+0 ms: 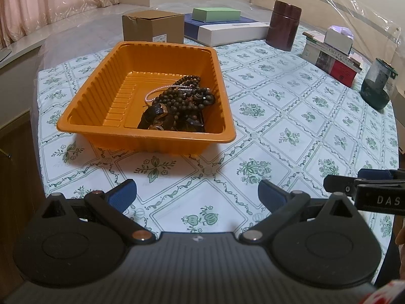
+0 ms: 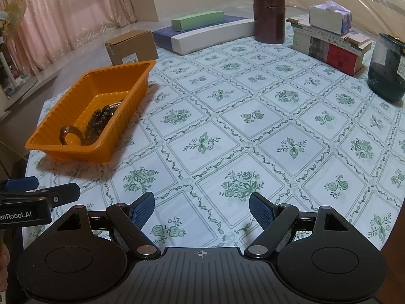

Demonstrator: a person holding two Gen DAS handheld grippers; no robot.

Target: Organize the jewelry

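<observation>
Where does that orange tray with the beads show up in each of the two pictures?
Left wrist view: the orange tray sits left of centre, ahead of the open left gripper.
Right wrist view: the tray lies at far left, well off from the open right gripper.
Shared landmark: the brown cardboard box just behind it.

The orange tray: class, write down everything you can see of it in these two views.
The orange tray is a rectangular, open-topped bin of what looks like thin moulded plastic, with ribbed sloping walls and a rolled rim. It sits flat on the floral tablecloth, in front of a cardboard box. Inside, heaped toward one corner, lie dark bead strands, a pale pearl-like strand and a brown band. Neither tool touches it.
</observation>
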